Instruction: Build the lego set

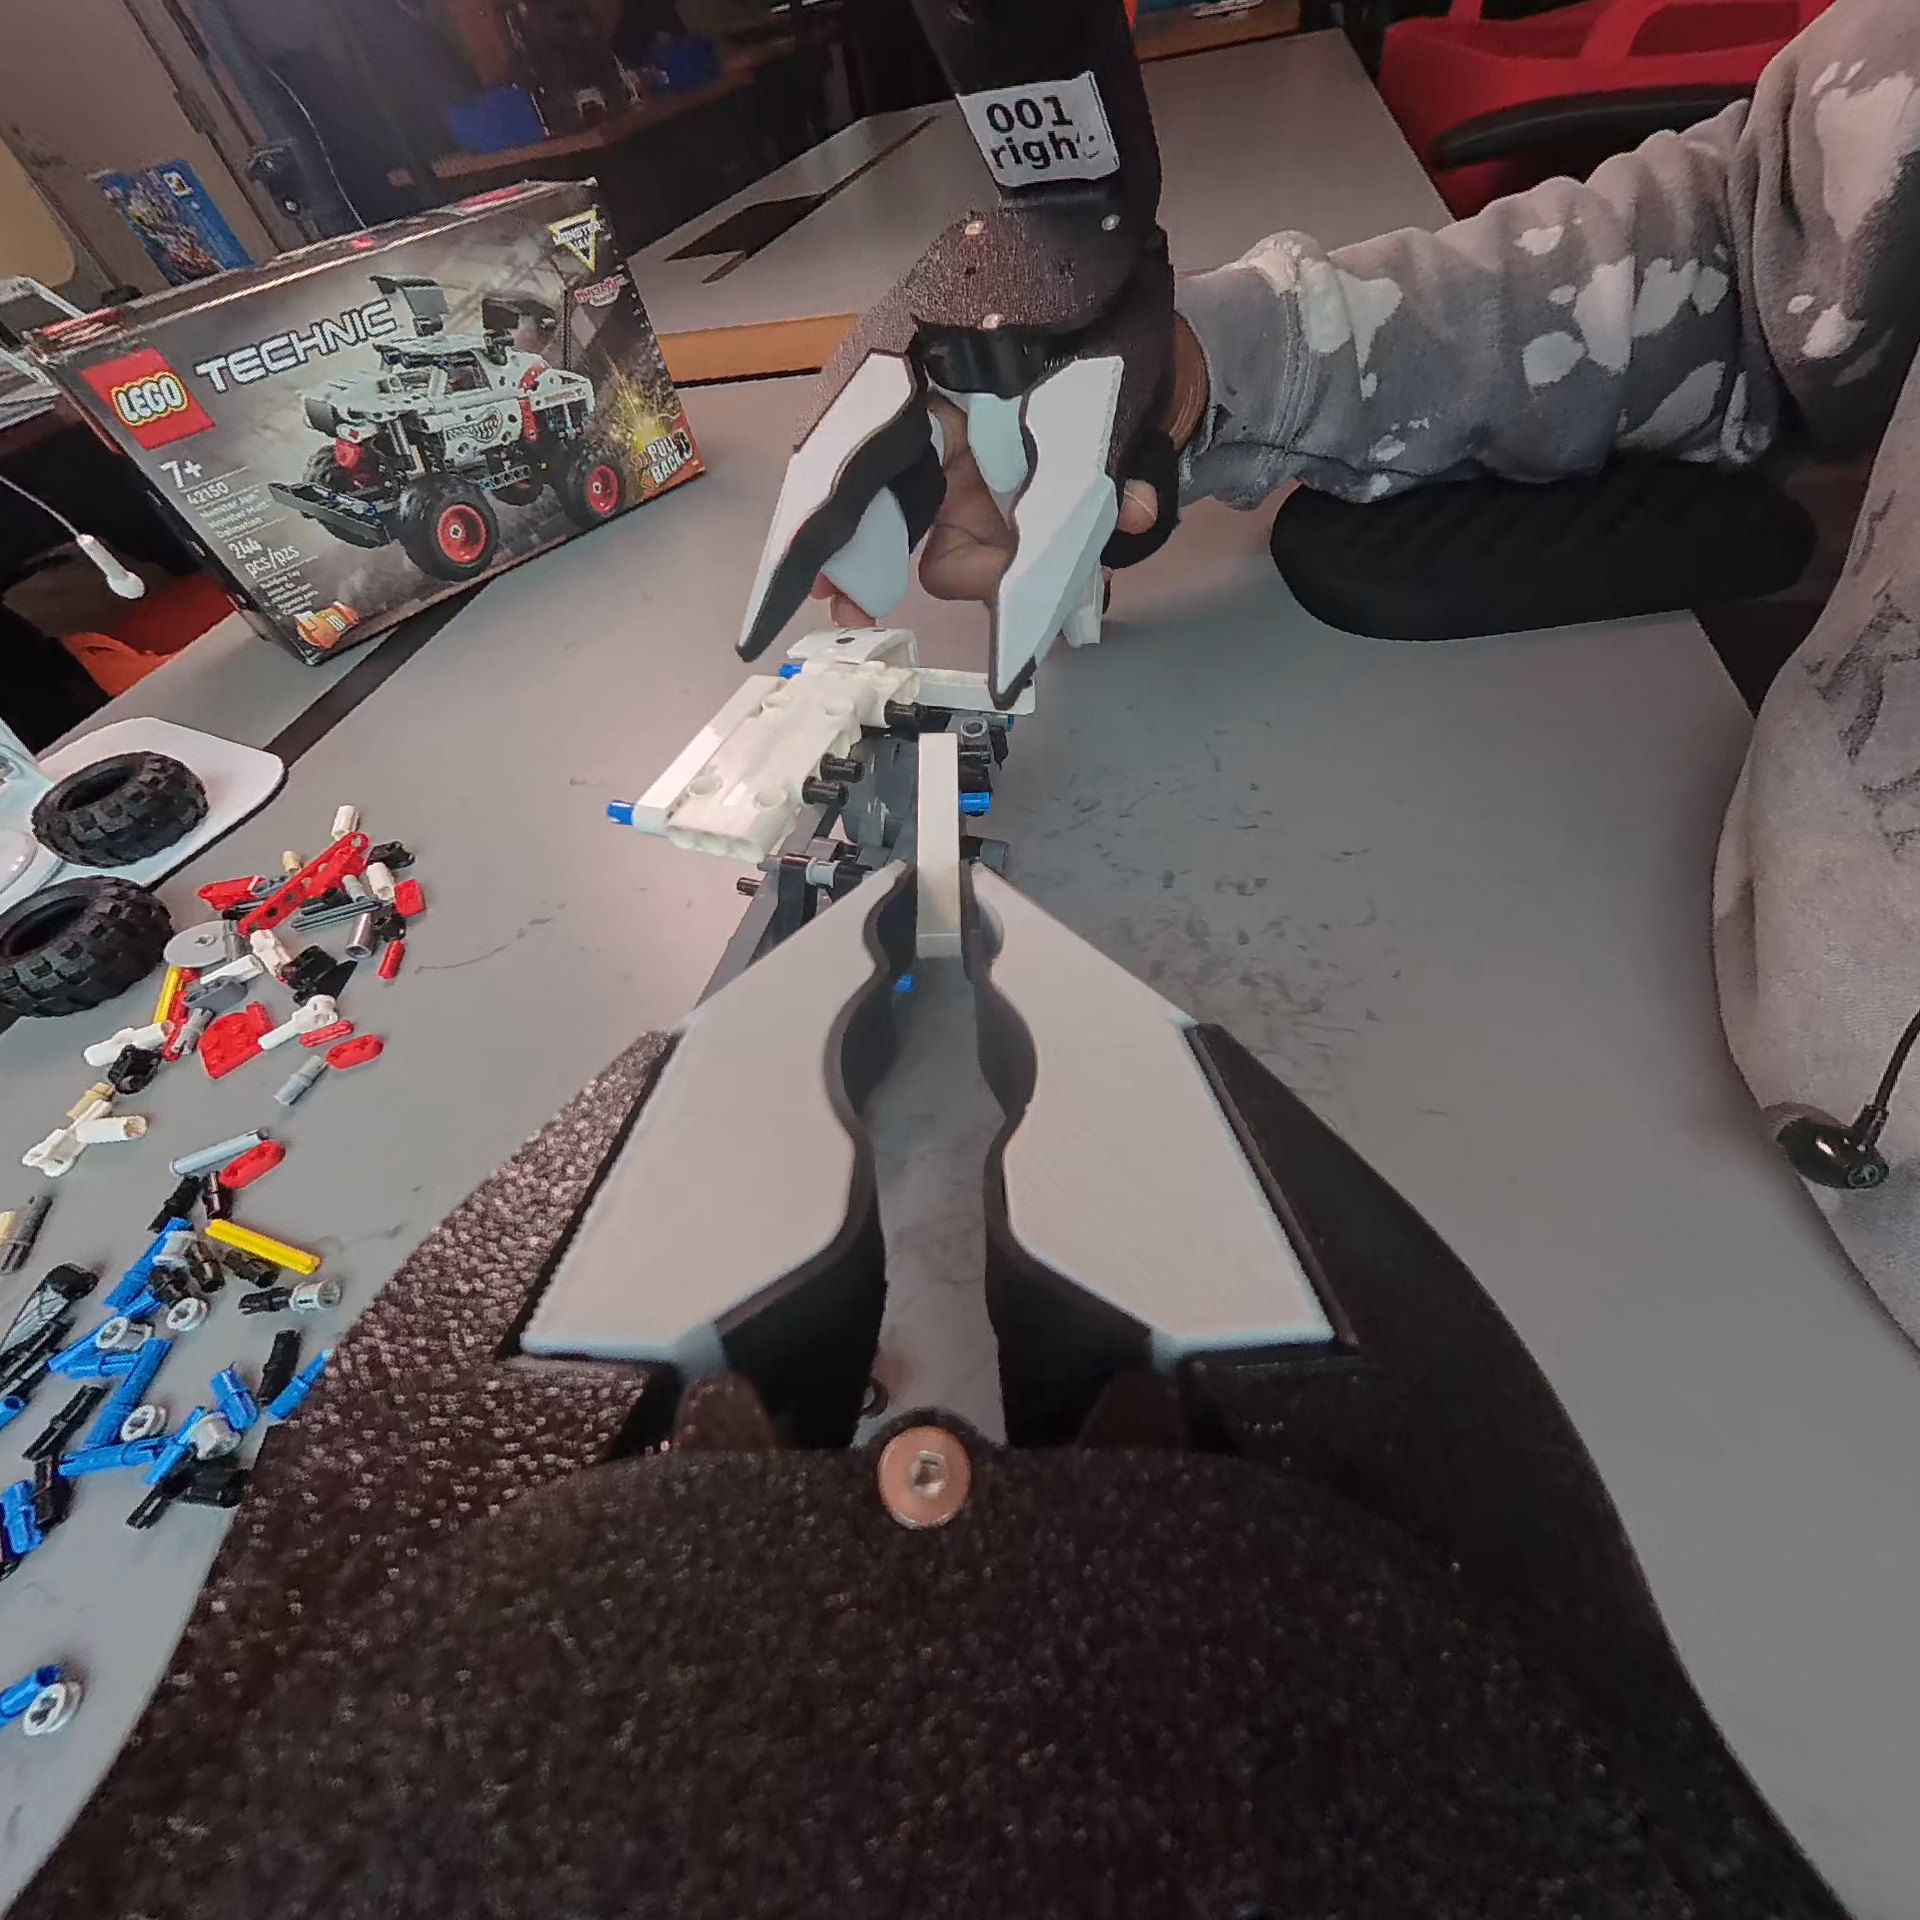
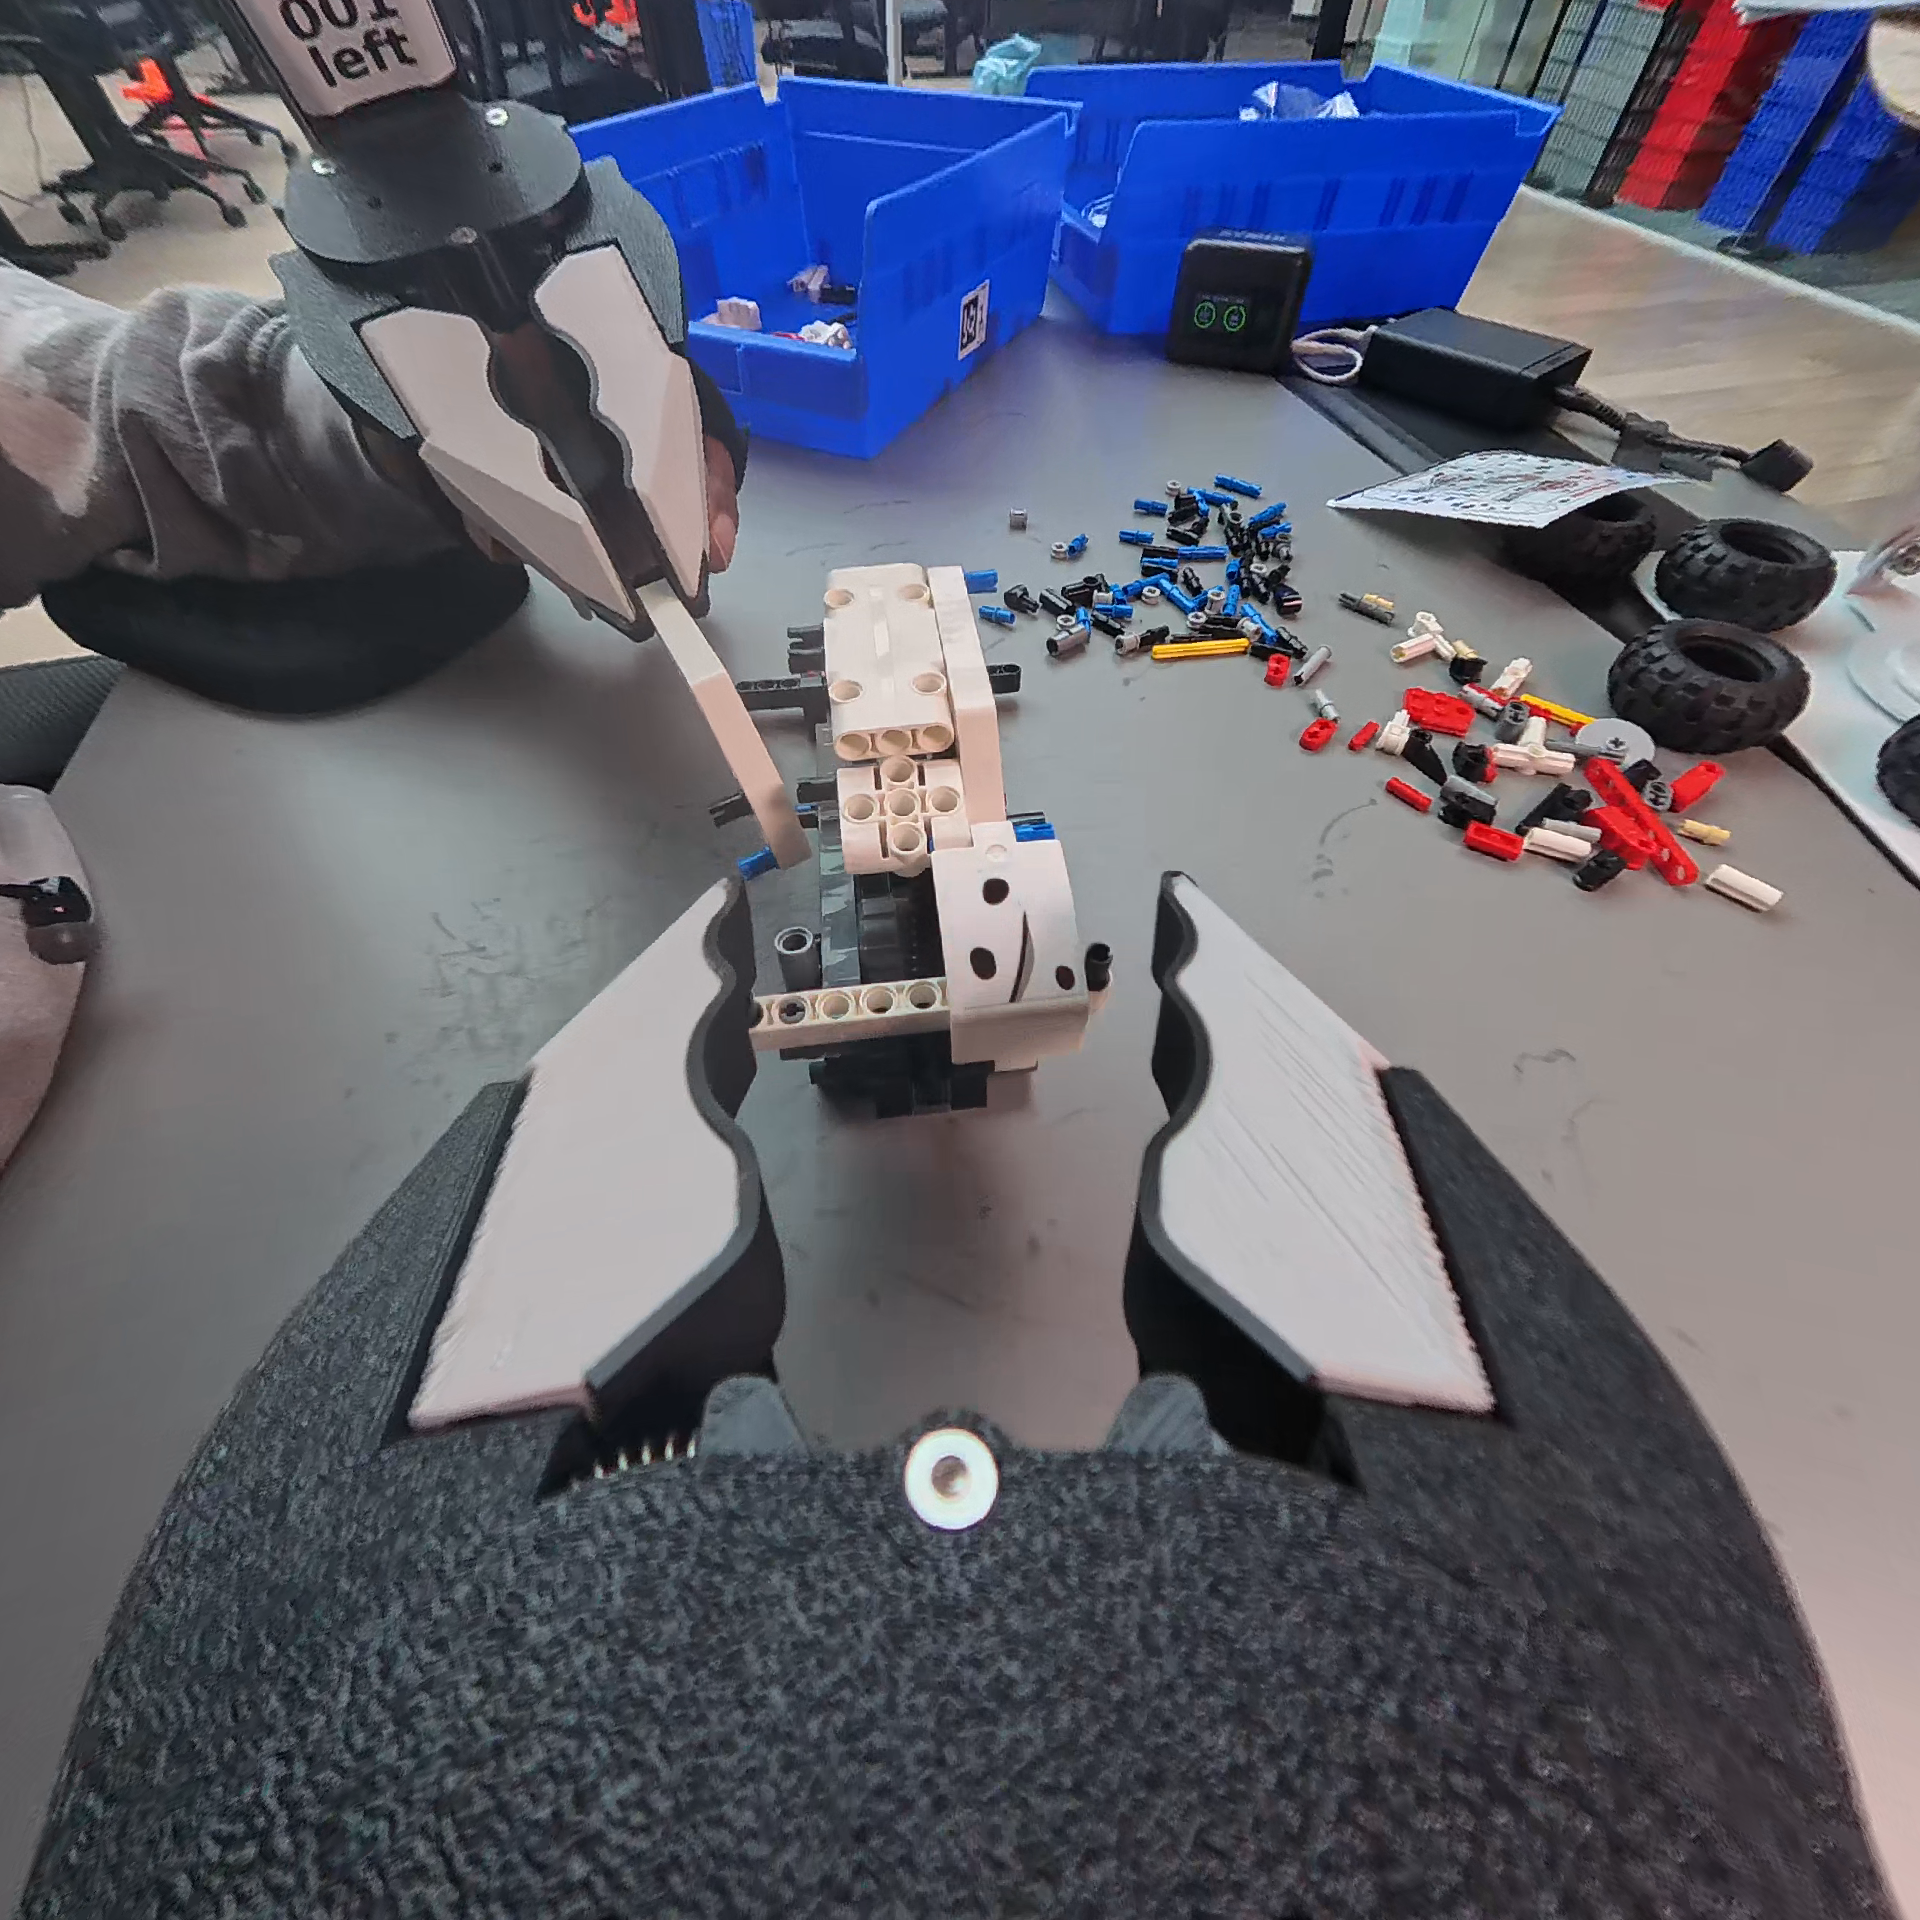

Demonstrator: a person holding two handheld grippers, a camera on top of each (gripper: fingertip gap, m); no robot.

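tyre (image 2: 1901, 779) cut off, perhaps fourth

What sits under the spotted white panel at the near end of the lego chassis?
The spotted white panel caps a white holed beam and stacked black and grey pieces resting on the table. How they connect beneath the panel is covered.

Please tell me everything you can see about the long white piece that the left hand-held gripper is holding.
The long white piece is a flat, smooth, plastic-looking panel. The left hand-held gripper is shut on its upper end. It slants down to the side of the half-built truck on the grey table, its lower end by a blue pin; contact there is unclear.
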